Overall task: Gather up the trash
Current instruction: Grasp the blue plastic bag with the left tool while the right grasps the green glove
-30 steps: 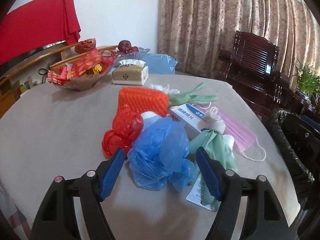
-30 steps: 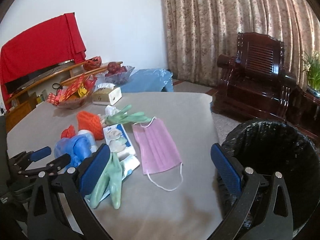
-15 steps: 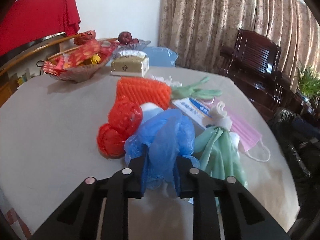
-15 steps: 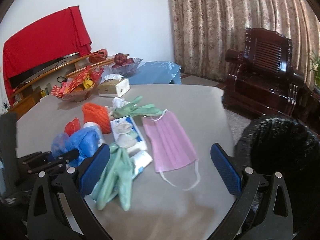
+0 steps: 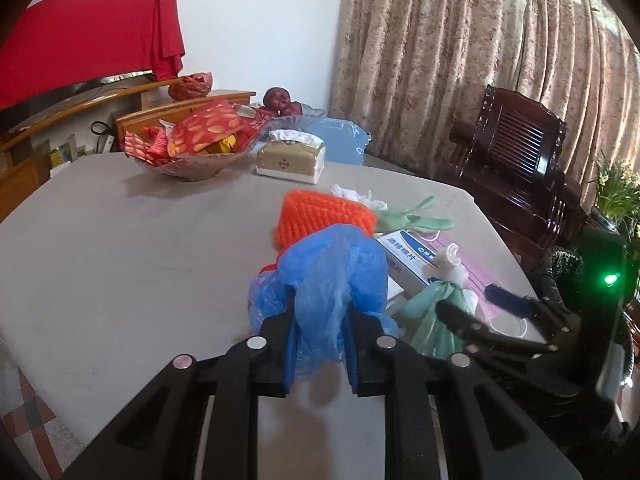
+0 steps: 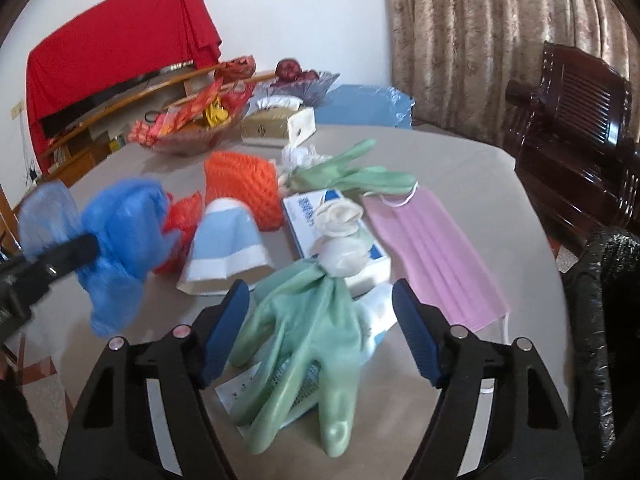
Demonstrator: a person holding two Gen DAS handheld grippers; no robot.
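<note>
My left gripper [image 5: 320,320] is shut on a crumpled blue plastic bag [image 5: 332,272], held a little above the grey table [image 5: 120,240]; the right wrist view shows that bag [image 6: 120,232] hanging at the left. My right gripper [image 6: 320,304] is low over a green rubber glove [image 6: 304,320]. Its jaws are closing with the glove between them, and the blue pads stand clear of it. Around the glove lie a pink face mask [image 6: 436,252], a white box [image 6: 340,236], an orange net [image 6: 240,184], a red bag [image 6: 180,220] and a paper cup [image 6: 228,248].
A black-lined bin [image 6: 600,320] stands off the table's right edge. At the far side sit a snack bowl [image 5: 188,148] and a tissue box [image 5: 290,156]. A second green glove [image 6: 352,176] lies behind the box. A dark wooden chair [image 5: 516,148] stands by the curtain.
My left gripper shut on the blue bag and lifted it off the pile. My right gripper came down and left from above the mask to the green glove, its jaws narrowing.
</note>
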